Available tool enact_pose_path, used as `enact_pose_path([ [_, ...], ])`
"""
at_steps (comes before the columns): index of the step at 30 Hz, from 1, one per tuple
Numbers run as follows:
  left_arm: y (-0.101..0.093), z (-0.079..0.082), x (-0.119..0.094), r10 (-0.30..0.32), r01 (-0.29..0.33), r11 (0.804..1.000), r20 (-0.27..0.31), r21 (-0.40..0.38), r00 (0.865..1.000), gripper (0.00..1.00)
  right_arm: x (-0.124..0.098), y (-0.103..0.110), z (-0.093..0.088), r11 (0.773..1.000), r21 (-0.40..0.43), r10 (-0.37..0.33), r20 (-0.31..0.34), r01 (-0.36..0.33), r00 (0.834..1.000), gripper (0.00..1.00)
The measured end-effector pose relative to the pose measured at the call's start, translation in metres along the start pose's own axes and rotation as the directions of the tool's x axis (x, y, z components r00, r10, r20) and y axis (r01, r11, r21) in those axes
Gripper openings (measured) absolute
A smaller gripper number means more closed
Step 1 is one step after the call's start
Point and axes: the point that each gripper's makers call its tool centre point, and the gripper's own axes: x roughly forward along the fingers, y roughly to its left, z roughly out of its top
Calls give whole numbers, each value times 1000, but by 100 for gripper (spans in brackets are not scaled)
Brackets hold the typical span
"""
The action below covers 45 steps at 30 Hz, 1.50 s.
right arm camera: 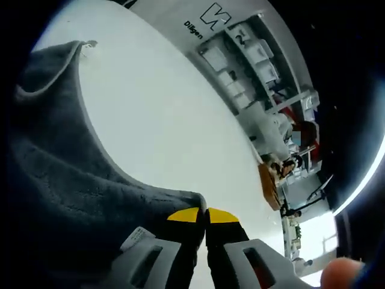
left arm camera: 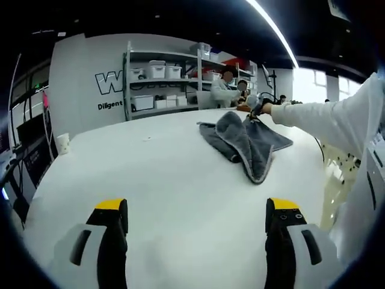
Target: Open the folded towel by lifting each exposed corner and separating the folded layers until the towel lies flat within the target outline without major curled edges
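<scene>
Right claw (right arm camera: 204,212) is clamping a towel (left arm camera: 246,141) corner and lifting it off the bench (left arm camera: 180,180), left claw (left arm camera: 198,211) is waiting apart; next, peeling that layer outward.

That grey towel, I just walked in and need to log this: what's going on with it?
A person with a tool in each hand is unfolding the grey towel on the white table. The right tool is shut on a towel corner and lifts it. The left tool is open, off the towel, over bare table. The towel is bunched and partly folded, not flat yet.
</scene>
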Motion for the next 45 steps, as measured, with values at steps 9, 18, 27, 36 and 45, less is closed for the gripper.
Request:
enact_pose_path([
  [9,-6,0,0,-4,4,1000,12,0,1000,94,-3,-1,-14,999,42,7,-18,-6,1000,7],
  [18,-14,1,-7,-14,14,1000,33,-1,999,94,-39,-9,-10,953,279,82,134,-117,988,16],
  [27,-19,3,-10,-35,35,999,51,1,998,94,-131,-12,-5,858,439,108,352,-266,930,21],
  [36,-32,9,-17,-70,69,997,64,18,995,94,-236,3,-24,816,447,139,465,-367,874,24],
  [45,-49,12,-19,-100,98,995,63,35,993,94,-309,60,-48,707,505,214,514,-495,831,41],
])
